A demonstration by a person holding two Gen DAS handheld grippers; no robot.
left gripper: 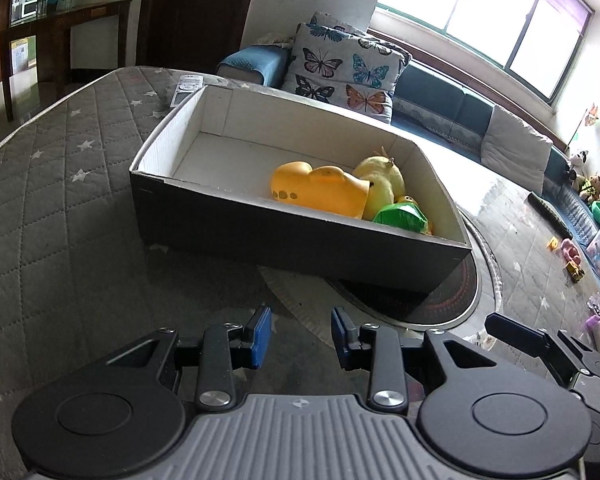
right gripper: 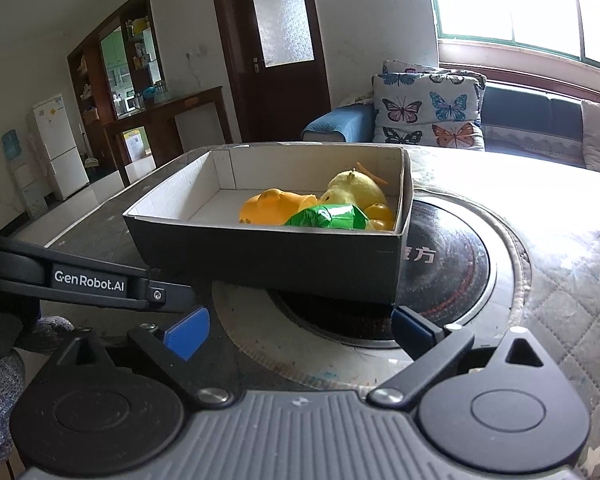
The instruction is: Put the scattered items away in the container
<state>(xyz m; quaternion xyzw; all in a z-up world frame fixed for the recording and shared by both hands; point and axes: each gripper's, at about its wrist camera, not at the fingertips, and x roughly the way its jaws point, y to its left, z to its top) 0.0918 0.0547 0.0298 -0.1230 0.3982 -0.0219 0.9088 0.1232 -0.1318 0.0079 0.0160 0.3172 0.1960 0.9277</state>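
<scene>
A dark cardboard box (left gripper: 260, 236) with a white inside stands on the quilted table cover. In it lie an orange plastic toy (left gripper: 312, 190), a yellow plush chick (left gripper: 384, 178) and a green shiny packet (left gripper: 400, 216). The right wrist view shows the same box (right gripper: 300, 264), orange toy (right gripper: 272, 210), chick (right gripper: 356, 188) and packet (right gripper: 328, 216). My left gripper (left gripper: 302, 336) hangs in front of the box, jaws partly apart, nothing between the blue pads. My right gripper (right gripper: 300, 330) stands wide open and empty, just short of the box's near wall.
A round dark hotplate (right gripper: 452, 276) is set into the table under the box's right end. A remote control (left gripper: 186, 88) lies behind the box. A butterfly cushion (left gripper: 340, 68) and sofa stand beyond. Toys litter the floor at right (left gripper: 572, 252). The left gripper's body (right gripper: 88, 280) crosses the right view.
</scene>
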